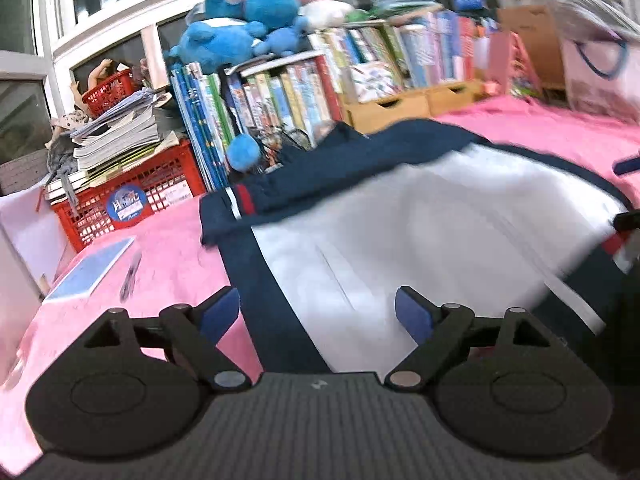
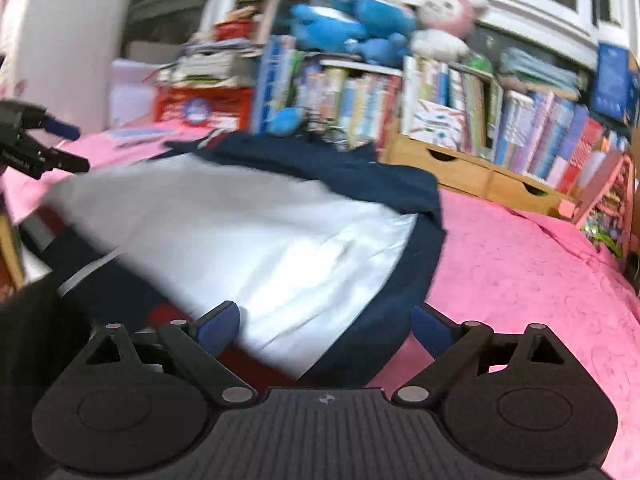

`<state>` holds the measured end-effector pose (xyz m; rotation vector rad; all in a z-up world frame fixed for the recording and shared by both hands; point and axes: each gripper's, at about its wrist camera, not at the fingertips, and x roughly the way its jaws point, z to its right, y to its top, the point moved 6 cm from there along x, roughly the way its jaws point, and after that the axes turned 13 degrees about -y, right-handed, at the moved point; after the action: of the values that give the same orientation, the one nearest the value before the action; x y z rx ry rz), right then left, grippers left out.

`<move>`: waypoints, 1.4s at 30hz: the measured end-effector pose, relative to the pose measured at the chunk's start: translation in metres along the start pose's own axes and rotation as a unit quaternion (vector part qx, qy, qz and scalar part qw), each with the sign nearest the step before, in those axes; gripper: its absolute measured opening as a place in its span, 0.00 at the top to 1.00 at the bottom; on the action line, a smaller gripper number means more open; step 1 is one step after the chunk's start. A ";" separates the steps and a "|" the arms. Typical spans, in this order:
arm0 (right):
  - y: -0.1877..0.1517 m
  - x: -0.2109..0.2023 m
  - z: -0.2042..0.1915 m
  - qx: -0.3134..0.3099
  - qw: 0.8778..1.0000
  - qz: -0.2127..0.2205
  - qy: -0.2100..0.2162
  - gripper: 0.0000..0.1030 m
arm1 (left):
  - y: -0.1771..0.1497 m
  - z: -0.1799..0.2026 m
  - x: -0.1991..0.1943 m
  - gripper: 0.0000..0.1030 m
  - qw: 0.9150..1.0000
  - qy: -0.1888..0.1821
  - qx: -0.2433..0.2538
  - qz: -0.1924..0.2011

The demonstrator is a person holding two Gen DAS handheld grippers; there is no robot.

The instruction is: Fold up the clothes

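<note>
the navy-and-white jacket lies spread on the pink bedsheet, its white panel up and navy bands running down both long edges. a navy sleeve with a red and white cuff is laid across the top of the jacket, on the side toward the row of books. that suits a garment partly folded inward, though one sleeve turned over could equally be how it landed, so judge no further than that.

your left gripper hangs just over the jacket's near left edge, jaws spread wide, holding nothing; the navy side band runs up between the fingers. your right gripper sits the same way at the jacket's near right edge, jaws wide and empty, with the white panel and its navy border between them. placed so, each has an edge within reach.

both views are smeared with motion, so fine creases are hard to read. beyond the jacket, by the books, sit a red crate and blue plush toys; a pen and a blue-covered booklet lie on the sheet left of the jacket.
</note>
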<state>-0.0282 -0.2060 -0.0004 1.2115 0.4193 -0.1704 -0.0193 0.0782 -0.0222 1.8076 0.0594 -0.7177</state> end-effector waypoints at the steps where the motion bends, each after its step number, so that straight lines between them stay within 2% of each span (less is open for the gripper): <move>1: -0.004 -0.007 -0.011 -0.007 1.000 0.001 0.007 0.03 | -0.006 0.009 -0.010 0.16 1.000 0.004 0.003 0.002; 4: -0.018 -0.026 -0.036 -0.041 0.999 0.010 0.009 0.02 | -0.023 0.031 -0.028 0.12 1.000 -0.012 -0.008 0.007; 7: -0.029 -0.028 -0.048 -0.075 0.996 0.024 -0.049 0.01 | -0.040 0.048 -0.026 0.12 1.000 0.000 -0.013 0.002; 9: -0.030 -0.019 -0.044 -0.067 0.993 0.019 -0.097 0.01 | -0.049 0.055 -0.018 0.12 1.000 0.019 -0.017 -0.004; 13: -0.031 -0.021 -0.015 0.013 0.987 0.019 -0.162 0.00 | -0.055 0.051 0.003 0.12 0.996 0.080 -0.029 -0.014; 17: -0.034 -0.029 0.018 0.102 0.971 0.022 -0.215 0.00 | -0.047 0.019 0.008 0.12 0.985 0.143 -0.093 -0.003; 18: -0.035 -0.030 0.023 0.114 0.971 0.021 -0.210 0.00 | -0.045 0.012 0.006 0.11 0.982 0.154 -0.105 0.002; 23: -0.031 -0.038 0.026 0.070 0.970 0.029 -0.229 0.00 | -0.034 -0.003 -0.027 0.09 0.974 0.191 -0.115 0.048; 26: -0.017 -0.047 0.035 0.085 0.975 0.042 -0.200 0.00 | -0.017 -0.019 -0.050 0.06 0.970 0.193 -0.130 0.070; 29: 0.019 -0.051 0.050 0.086 0.979 0.065 -0.171 0.00 | 0.013 -0.035 -0.056 0.06 0.972 0.184 -0.122 0.082; 31: 0.050 -0.044 0.056 0.080 0.980 0.078 -0.162 0.00 | 0.040 -0.046 -0.047 0.05 0.973 0.190 -0.096 0.088; 35: 0.105 -0.002 0.082 0.106 0.981 0.067 -0.147 0.00 | 0.085 -0.074 -0.013 0.00 0.975 0.198 -0.063 0.082; 37: 0.123 0.034 0.098 0.123 0.981 0.045 -0.141 0.00 | 0.102 -0.091 0.009 0.00 0.976 0.198 -0.057 0.071; 42: 0.131 0.122 0.119 0.134 0.984 -0.022 -0.115 0.00 | 0.113 -0.130 0.066 0.00 0.982 0.174 -0.070 0.011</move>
<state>0.1547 -0.2593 0.0987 1.4278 0.2244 -0.4109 0.1350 0.1311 0.0642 1.7767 0.3136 -0.3658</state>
